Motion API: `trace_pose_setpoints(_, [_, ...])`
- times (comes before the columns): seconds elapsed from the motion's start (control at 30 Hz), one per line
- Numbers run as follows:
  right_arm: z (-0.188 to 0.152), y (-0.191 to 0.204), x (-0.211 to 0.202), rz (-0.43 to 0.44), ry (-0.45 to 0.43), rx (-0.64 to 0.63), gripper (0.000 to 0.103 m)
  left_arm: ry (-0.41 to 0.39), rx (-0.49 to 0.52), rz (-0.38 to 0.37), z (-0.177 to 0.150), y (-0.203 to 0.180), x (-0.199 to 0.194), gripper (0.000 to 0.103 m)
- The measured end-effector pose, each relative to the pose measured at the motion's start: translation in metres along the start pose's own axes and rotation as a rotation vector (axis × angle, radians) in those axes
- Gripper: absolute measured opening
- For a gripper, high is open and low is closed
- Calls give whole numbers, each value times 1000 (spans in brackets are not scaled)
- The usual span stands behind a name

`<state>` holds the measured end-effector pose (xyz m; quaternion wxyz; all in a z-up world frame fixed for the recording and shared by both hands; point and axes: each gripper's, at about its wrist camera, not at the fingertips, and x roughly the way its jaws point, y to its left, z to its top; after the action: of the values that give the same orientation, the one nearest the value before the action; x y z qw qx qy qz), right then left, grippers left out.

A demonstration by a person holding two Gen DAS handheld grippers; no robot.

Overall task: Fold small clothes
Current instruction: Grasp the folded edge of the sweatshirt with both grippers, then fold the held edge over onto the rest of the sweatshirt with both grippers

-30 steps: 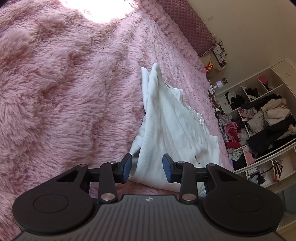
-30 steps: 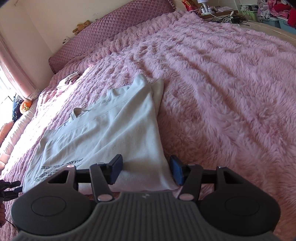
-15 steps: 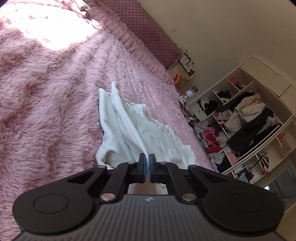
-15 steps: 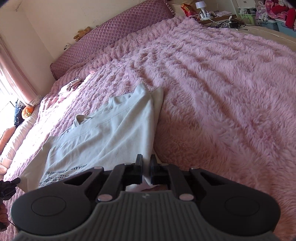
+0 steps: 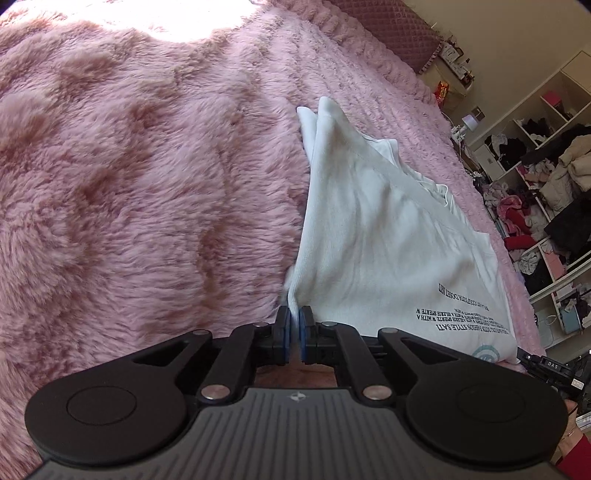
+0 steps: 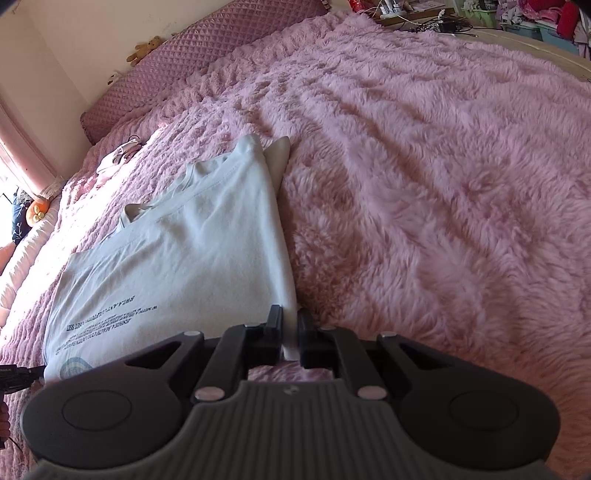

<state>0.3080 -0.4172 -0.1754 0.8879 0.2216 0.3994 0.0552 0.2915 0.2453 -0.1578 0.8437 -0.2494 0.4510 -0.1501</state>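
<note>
A white T-shirt [image 5: 376, 240] with black print near its hem lies partly folded on the pink fluffy bedspread [image 5: 147, 184]. My left gripper [image 5: 294, 325] pinches the shirt's near hem corner between its blue pads, its jaws opening very slightly with the cloth still gripped. In the right wrist view the same T-shirt [image 6: 192, 251] stretches away to the left, and my right gripper [image 6: 290, 328] is shut on the opposite hem corner. The hem edge between the two corners is hidden under the gripper bodies.
A quilted mauve headboard [image 6: 207, 40] runs along the far side of the bed. Open shelves [image 5: 546, 192] stuffed with clothes stand past the bed's edge. A small pale garment [image 6: 118, 158] lies near the pillows. A cluttered side table [image 6: 417, 14] stands at the far corner.
Both grippers went from open around the shirt's hem corners to shut on them. The left wrist view has tilted back down toward the bed.
</note>
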Motion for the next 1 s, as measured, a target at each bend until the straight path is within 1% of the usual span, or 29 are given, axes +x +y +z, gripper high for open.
trace_pose_setpoints(0.03, [1, 1, -2, -1, -4, -5, 7, -9, -7, -3, 3, -2, -7, 8])
trace_pose_setpoints(0.07, [5, 3, -7, -4, -12, -17, 10, -22, -5, 7, 4, -5, -13, 8])
trace_pose_setpoints(0.13, [10, 11, -17, -29, -52, -57, 13, -45, 16, 11, 8, -14, -24, 8])
trace_pose_setpoints(0.17, [13, 20, -25, -48, -90, -99, 14, -56, 24, -9, 10, -19, -28, 8])
trace_pose_setpoints(0.2, [15, 28, -30, -43, -111, -131, 16, -64, 36, -38, 12, -27, -31, 8])
trace_pose_setpoints(0.23, [16, 37, -34, -20, -131, -163, 18, -69, 55, -60, 14, -37, -31, 8])
trace_pose_setpoints(0.3, [17, 59, -37, 45, -143, -227, 23, -63, 121, -85, 16, -62, -24, 8])
trace_pose_setpoints(0.33, [17, 70, -36, 71, -139, -254, 23, -55, 142, -106, 16, -74, -17, 8])
trace_pose_setpoints(0.37, [15, 84, -32, 99, -129, -285, 23, -41, 153, -146, 16, -84, -10, 8])
trace_pose_setpoints(0.4, [12, 95, -28, 120, -118, -309, 23, -34, 153, -184, 16, -92, -1, 8])
trace_pose_setpoints(0.43, [9, 108, -21, 144, -106, -335, 23, -23, 152, -206, 15, -100, 8, 8])
trace_pose_setpoints(0.53, [-4, 130, 0, 166, -58, -387, 22, 20, 170, -230, 11, -116, 36, 8])
trace_pose_setpoints(0.6, [-12, 133, 13, 147, -14, -398, 22, 52, 171, -224, 6, -119, 51, 8])
trace_pose_setpoints(0.67, [-21, 128, 20, 135, 15, -391, 20, 78, 179, -198, 0, -117, 59, 8])
trace_pose_setpoints(0.73, [-30, 117, 25, 122, 50, -364, 16, 104, 210, -122, -8, -108, 69, 10])
trace_pose_setpoints(0.77, [-35, 110, 29, 127, 70, -345, 15, 120, 210, -106, -10, -102, 74, 9])
trace_pose_setpoints(0.9, [-40, 98, 33, 157, 75, -305, 14, 128, 128, -149, -10, -82, 76, 9])
trace_pose_setpoints(0.97, [-33, 101, 33, 156, 85, -294, 14, 127, 125, -158, -5, -86, 70, 9])
trace_pose_setpoints(1.0, [-29, 105, 31, 160, 79, -302, 16, 121, 140, -167, -1, -91, 67, 10])
